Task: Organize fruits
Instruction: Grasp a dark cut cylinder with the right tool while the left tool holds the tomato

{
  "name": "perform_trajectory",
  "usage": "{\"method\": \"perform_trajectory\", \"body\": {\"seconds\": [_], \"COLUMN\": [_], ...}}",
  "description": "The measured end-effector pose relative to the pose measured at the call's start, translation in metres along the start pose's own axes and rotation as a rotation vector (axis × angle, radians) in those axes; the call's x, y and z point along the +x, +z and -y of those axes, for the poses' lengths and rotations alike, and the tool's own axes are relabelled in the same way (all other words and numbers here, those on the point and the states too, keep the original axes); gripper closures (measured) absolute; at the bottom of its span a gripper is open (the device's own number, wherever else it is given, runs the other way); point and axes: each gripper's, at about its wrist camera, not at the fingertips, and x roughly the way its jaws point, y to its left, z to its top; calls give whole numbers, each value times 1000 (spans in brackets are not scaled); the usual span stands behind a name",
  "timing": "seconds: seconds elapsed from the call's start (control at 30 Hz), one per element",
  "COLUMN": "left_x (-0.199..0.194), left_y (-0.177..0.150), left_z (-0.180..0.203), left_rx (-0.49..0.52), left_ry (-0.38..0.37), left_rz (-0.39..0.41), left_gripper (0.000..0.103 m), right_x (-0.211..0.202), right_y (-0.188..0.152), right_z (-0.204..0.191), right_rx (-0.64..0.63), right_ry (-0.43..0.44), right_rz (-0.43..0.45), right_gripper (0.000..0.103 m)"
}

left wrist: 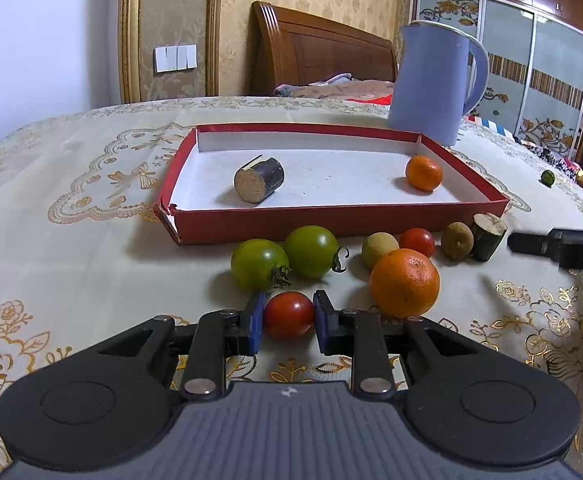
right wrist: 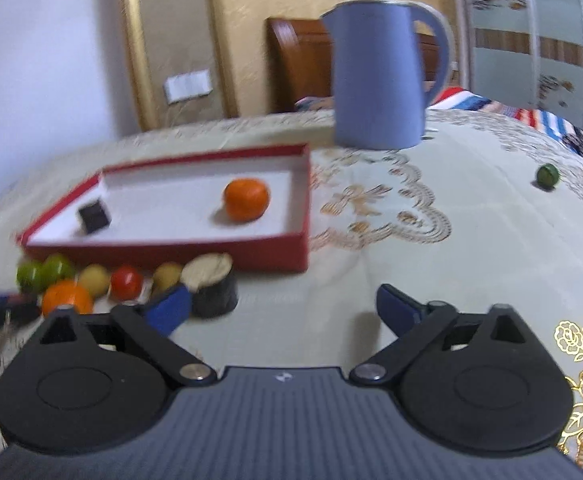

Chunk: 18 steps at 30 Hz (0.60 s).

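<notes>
dark cane stub (left wrist: 259, 179) lying sideways

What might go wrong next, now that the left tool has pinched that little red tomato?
1. The left tool grips the red tomato only at its sides; round and smooth, it may slip out on the way to the red tray.
2. A large orange and two green tomatoes sit close by; a careless lift may nudge them rolling.
3. The right tool, open, is beside the cut stalk piece and may knock it.
</notes>
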Motion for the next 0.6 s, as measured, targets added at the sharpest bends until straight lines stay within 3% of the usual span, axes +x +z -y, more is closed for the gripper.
{"method": "perform_trajectory", "body": {"seconds": [0.13, 0.37, 0.6], "left_x": [0, -1, -1], "left_y": [0, -1, 0], "left_z": [0, -1, -2], "left_rx": [2, 3, 3], "left_ry": [0, -1, 0], "left_rz": [1, 1, 1], "left_gripper": [78, 78, 78], "right_x": [0, 14, 27], "right_y": [1, 6, 12], "right_z": [-11, -19, -21], "right_rx": [-64, -80, -54], "right_ry": [8, 13, 11], "right_rz": [2, -49, -88], "right_gripper": [10, 26, 26]}}
